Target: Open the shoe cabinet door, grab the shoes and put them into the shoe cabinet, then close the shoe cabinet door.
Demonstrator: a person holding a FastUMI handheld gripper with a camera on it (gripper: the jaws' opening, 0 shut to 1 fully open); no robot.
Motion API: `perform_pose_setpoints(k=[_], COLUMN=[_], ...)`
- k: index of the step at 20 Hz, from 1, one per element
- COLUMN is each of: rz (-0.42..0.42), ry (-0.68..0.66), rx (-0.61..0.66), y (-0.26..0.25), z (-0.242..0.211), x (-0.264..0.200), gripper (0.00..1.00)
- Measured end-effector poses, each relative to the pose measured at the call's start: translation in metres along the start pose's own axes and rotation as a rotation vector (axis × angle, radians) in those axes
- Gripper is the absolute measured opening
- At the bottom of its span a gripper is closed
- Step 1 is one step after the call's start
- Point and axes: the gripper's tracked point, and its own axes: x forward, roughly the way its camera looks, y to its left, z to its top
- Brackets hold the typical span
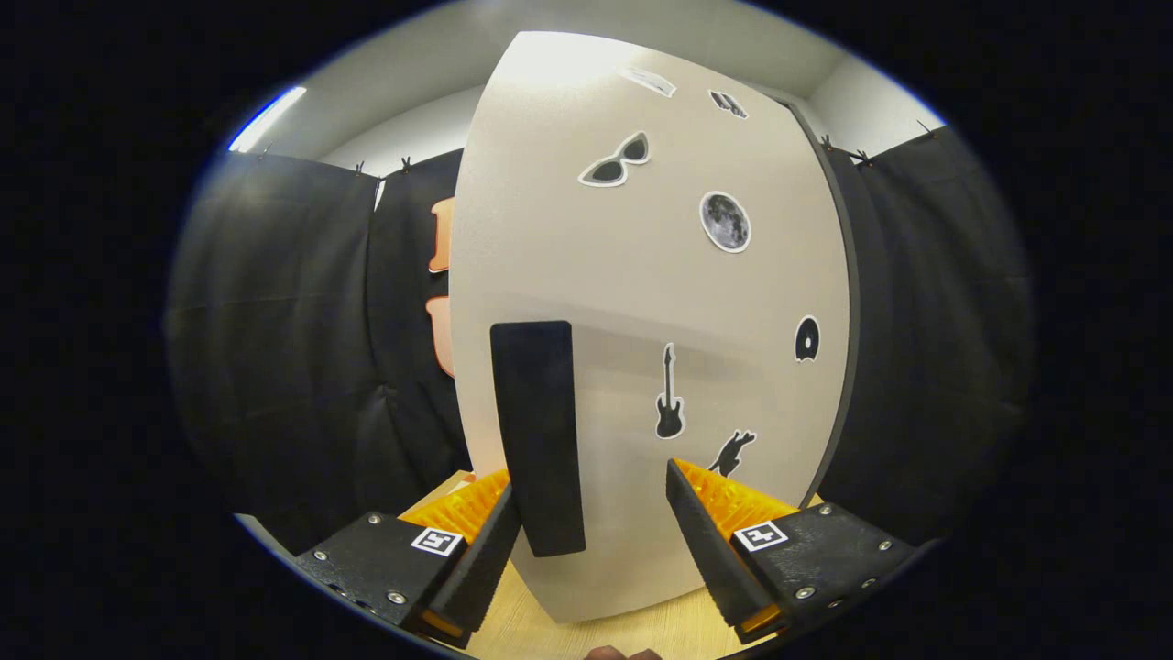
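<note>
The shoe cabinet's white door (pixel 632 275) stands close in front of me, shut as far as I can see, with several black stickers on it. Its black upright handle (pixel 539 435) sits near the door's left edge. My gripper (pixel 591 490) is open, its orange-and-black fingers (pixel 706 522) spread wide. The handle's lower end lies between the fingers, right beside the left fingertip; the right finger stands well apart from it. Contact with the left finger cannot be told.
The cabinet stands on a light wooden surface (pixel 641 632). Black cloth walls (pixel 275 348) close in on both sides. A fingertip of a person's hand (pixel 623 653) peeks up under the gripper.
</note>
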Motion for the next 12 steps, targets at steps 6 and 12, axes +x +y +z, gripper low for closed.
perform_pose_setpoints(k=[6, 12], rz=[0.026, 0.000], ry=[-0.004, -0.003], rx=[-0.013, -0.028], y=[0.013, 0.010], z=[0.001, 0.000], x=[0.033, 0.037], gripper=[0.92, 0.91])
